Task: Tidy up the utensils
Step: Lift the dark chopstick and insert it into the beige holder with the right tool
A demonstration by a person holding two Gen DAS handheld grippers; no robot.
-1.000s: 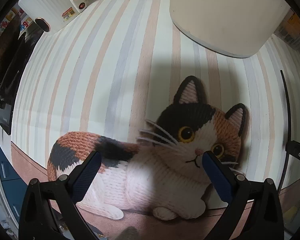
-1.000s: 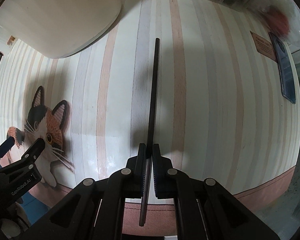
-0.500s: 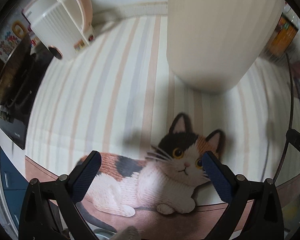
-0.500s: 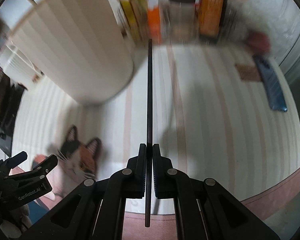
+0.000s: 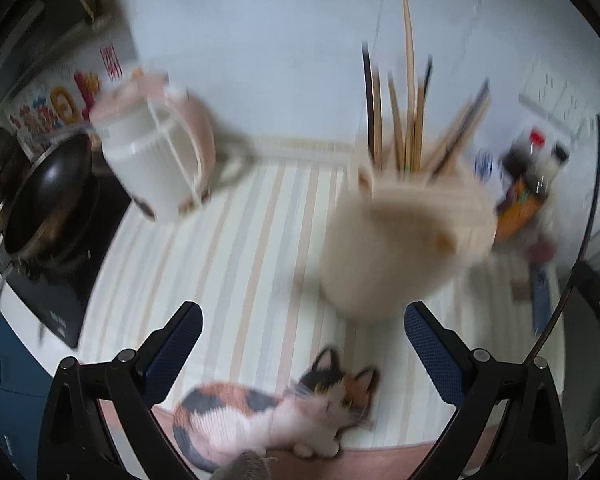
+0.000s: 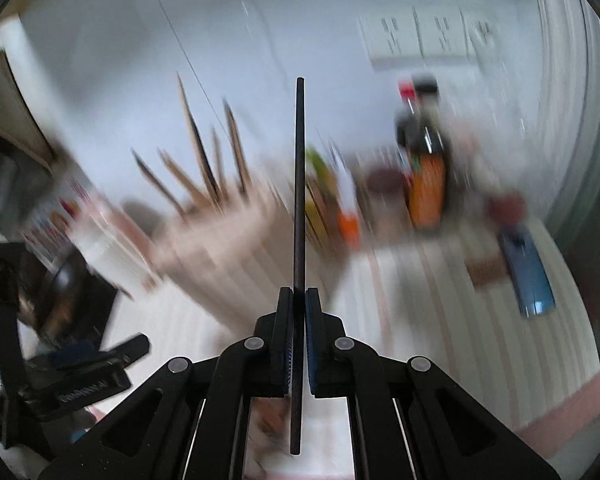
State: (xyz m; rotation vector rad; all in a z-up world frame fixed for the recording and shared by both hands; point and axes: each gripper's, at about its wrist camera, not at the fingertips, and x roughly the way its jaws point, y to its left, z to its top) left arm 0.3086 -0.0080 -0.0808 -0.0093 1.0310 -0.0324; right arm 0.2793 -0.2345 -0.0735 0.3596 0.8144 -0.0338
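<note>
The worktop (image 5: 236,264), under its striped mat with the knitted-cat print, shows no loose utensil in either view, so the job looks well along. The cream utensil holder (image 5: 404,248) stands near the middle of the mat and already carries a bunch of chopsticks (image 5: 408,120), wooden and dark, leaning out of its top. One piece is left: a black chopstick (image 6: 299,184), pinched near its lower end by the right claw (image 6: 298,344), whose jaws are pressed together on it, its free end pointing up towards the wall. It still has to go tip-down into the holder. The left claw (image 5: 300,344) is spread wide and holds nothing.

Compared with a second ago, both views have swung up from a close look at the mat: the holder's rim, kettle (image 5: 152,160) and bottles (image 6: 424,168) now show, and the chopstick has left the mat.
</note>
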